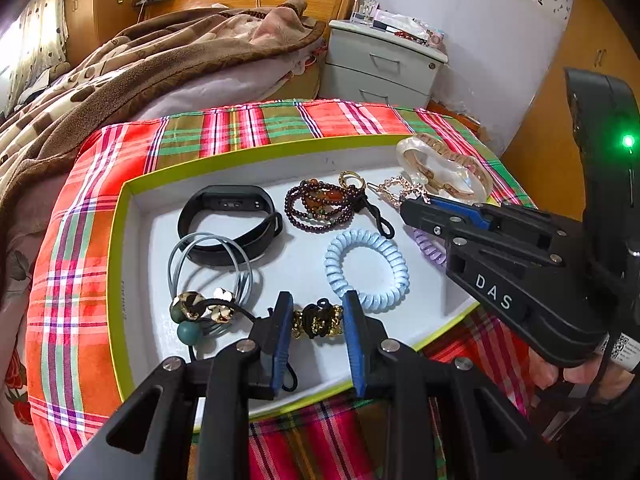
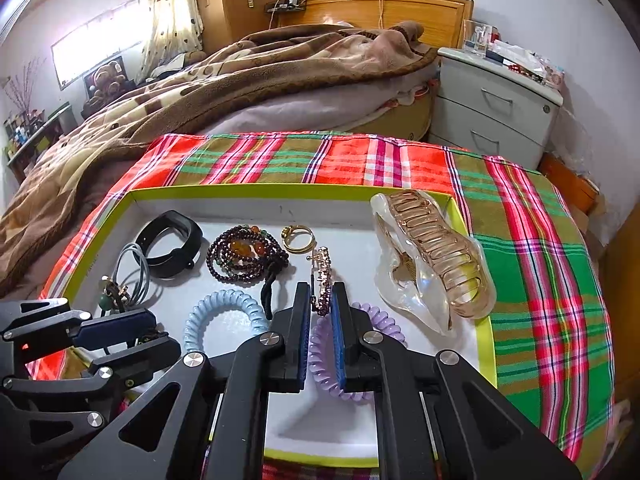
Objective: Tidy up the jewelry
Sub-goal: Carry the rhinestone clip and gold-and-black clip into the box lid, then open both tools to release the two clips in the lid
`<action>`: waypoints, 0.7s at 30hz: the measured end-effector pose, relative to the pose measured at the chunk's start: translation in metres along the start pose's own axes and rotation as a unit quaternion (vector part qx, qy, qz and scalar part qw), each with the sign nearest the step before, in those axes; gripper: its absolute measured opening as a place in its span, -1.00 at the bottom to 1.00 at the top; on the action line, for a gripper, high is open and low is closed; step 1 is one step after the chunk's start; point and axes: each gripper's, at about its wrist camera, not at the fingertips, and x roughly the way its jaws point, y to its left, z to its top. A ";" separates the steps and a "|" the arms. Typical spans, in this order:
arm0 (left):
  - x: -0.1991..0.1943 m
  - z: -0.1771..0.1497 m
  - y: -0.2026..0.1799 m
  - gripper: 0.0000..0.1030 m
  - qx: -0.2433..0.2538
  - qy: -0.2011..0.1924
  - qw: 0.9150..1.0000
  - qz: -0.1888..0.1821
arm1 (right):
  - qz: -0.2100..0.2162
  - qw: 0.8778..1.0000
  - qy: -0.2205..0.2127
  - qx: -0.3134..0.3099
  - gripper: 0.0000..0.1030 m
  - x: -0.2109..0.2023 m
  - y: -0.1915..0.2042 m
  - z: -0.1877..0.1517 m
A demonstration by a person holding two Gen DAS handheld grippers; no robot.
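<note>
A white tray with a lime rim (image 1: 120, 216) (image 2: 256, 190) holds the jewelry. My left gripper (image 1: 318, 312) is open around a black and gold hair tie (image 1: 318, 320) lying on the tray. My right gripper (image 2: 322, 300) (image 1: 416, 208) is nearly shut around a rose-gold hair clip (image 2: 322, 280), its fingers also straddling a purple coil tie (image 2: 320, 364). In the tray also lie a black smart band (image 1: 228, 216), a dark bead bracelet (image 1: 320, 204), a blue coil tie (image 1: 366, 270), a gold ring (image 2: 298, 238), grey cord ties with beads (image 1: 208, 284) and a large claw clip (image 2: 432, 260).
The tray rests on a red and green plaid cloth (image 2: 540, 260). Behind it are a bed with a brown blanket (image 2: 240, 76) and a white nightstand (image 2: 496, 96). The two grippers are close together over the tray's near half.
</note>
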 end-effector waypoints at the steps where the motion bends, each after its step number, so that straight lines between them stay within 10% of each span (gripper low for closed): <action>1: 0.000 0.000 0.000 -0.47 0.000 0.001 1.000 0.000 | 0.002 1.000 -0.001 0.001 -0.70 -0.001 0.000 0.000; 5: 0.001 0.000 -0.001 -0.40 0.000 0.000 1.000 0.000 | 0.009 1.000 -0.006 0.006 -0.42 -0.003 0.000 0.000; 21: -0.019 -0.003 -0.003 -0.12 -0.009 -0.020 1.000 0.020 | 0.017 0.999 -0.035 0.025 -0.39 -0.031 0.002 -0.004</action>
